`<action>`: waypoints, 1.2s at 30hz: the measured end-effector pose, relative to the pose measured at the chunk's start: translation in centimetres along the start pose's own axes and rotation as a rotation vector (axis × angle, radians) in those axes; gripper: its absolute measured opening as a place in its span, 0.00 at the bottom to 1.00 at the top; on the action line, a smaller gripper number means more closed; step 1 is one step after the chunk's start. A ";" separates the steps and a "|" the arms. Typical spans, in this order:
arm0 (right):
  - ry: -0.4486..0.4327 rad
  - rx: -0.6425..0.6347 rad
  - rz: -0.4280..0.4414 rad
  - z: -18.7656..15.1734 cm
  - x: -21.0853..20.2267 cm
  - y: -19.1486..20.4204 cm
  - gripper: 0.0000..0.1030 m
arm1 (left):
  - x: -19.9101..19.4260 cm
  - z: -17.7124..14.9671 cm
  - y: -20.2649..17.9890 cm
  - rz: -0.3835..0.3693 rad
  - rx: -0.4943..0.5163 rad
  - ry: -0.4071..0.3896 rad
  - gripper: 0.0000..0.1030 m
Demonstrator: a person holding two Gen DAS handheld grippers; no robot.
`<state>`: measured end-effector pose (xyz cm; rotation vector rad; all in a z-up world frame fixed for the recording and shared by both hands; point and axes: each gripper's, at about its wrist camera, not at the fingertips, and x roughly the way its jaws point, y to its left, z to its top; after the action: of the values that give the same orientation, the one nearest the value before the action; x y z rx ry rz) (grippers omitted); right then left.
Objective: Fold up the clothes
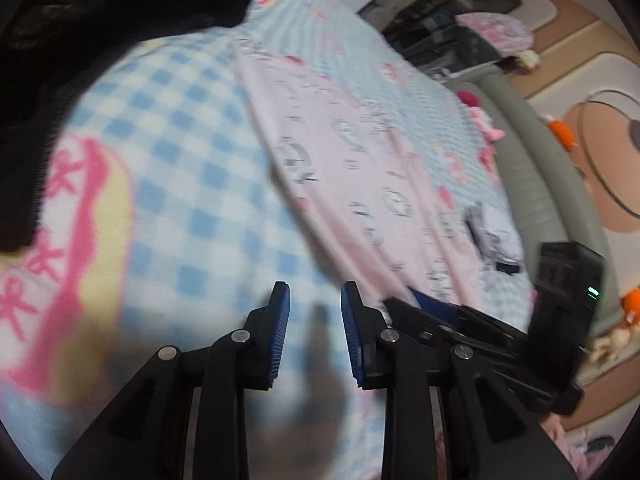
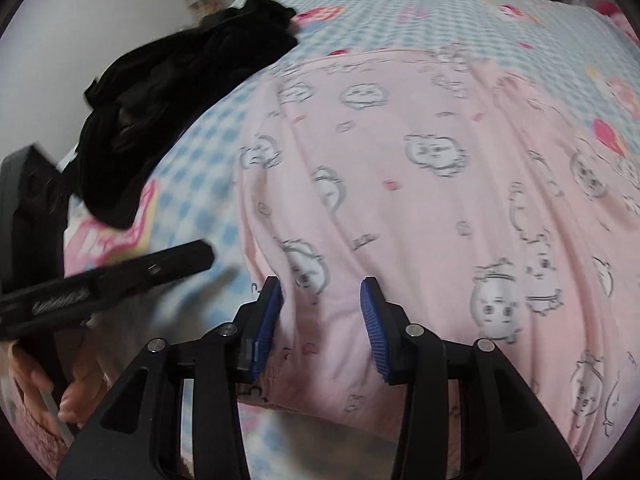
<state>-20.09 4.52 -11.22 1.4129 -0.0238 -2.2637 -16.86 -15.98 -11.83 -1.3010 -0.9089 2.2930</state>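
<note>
On checkered bedspread [image 2: 208,184]: pink garment [image 2: 420,208], black garment [image 2: 160,100]; both claws agape.

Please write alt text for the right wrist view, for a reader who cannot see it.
The open right gripper hovers over a pink garment printed with cartoon animals, spread on a blue checked bedcover. A black garment lies crumpled to the left, and the left gripper enters from the left edge.

Two garments lie on one checked bedspread [image 2: 400,12]: one pink printed garment [image 2: 440,200] at centre, one black garment [image 2: 160,100] at upper left. Two grippers: left gripper [image 1: 315,304], right gripper [image 2: 320,300].
</note>
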 end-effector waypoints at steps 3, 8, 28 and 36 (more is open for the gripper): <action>-0.021 0.037 0.019 0.1 -0.7 -0.5 0.41 | 1.3 -0.3 -0.1 -0.037 -0.025 0.025 0.26; -0.073 0.116 0.066 0.6 -2.1 -1.3 0.41 | 2.3 -0.4 -0.3 -0.108 -0.063 0.043 0.27; 0.044 -0.027 -0.054 -0.8 0.2 -1.0 0.41 | 0.5 -1.7 -1.8 0.102 0.013 0.026 0.03; 0.044 -0.029 -0.064 -0.8 0.1 -1.0 0.44 | -2.5 -2.2 1.6 0.006 -0.112 -0.021 0.02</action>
<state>-19.82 5.57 -11.92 1.4674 0.0689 -2.2738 -13.63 -17.80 -12.17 -1.3283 -1.0557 2.2937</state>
